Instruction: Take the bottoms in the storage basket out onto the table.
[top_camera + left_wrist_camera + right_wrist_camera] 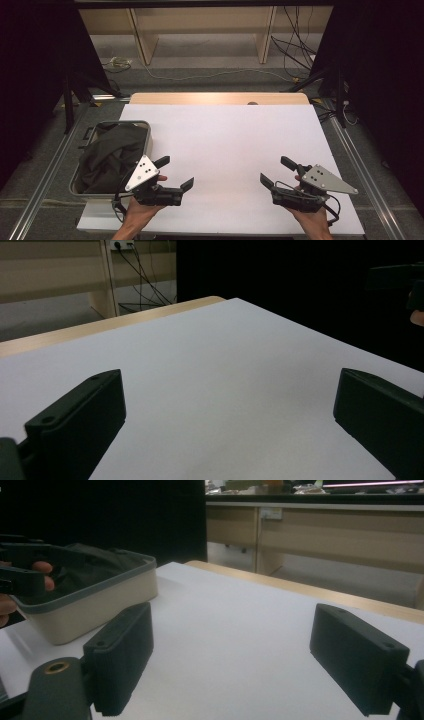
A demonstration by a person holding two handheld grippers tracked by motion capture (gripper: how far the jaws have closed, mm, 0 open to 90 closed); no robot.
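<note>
**Dark cloth waiting in the bin, and both grippers empty**

The work we read from the scene centres on the dark cloth (112, 155), which lies crumpled inside the beige bin (148, 145) at the left edge of the desk (225, 150), toward its near corner. In the right gripper view the cloth (95, 562) sits low behind the bin's grey rim (100, 587), and we cannot tell how it is folded or how much of it lies underneath.

Our left gripper (175, 172) hovers just beside the bin's near right corner, jaws spread wide with nothing between them; its own view looks out over bare white desk (225, 370). Our right gripper (277, 171) hangs near the desk's near right corner, well apart from the bin, its jaws likewise wide and empty.

What could go wrong, as we judge it:

- The left gripper is so near the bin wall that a reach into it could knock the rim and push the bin toward the left edge of the desk, where it already sits close to overhanging
- A pinch on one loose fold may lift only a corner, so the cloth drags on the rim and tips the light bin
- The dark cloth against dark jaws gives little contrast, so we may misjudge depth and close on air
- The right gripper has the whole desk to cross; if both go in together, they may collide over the bin
</note>
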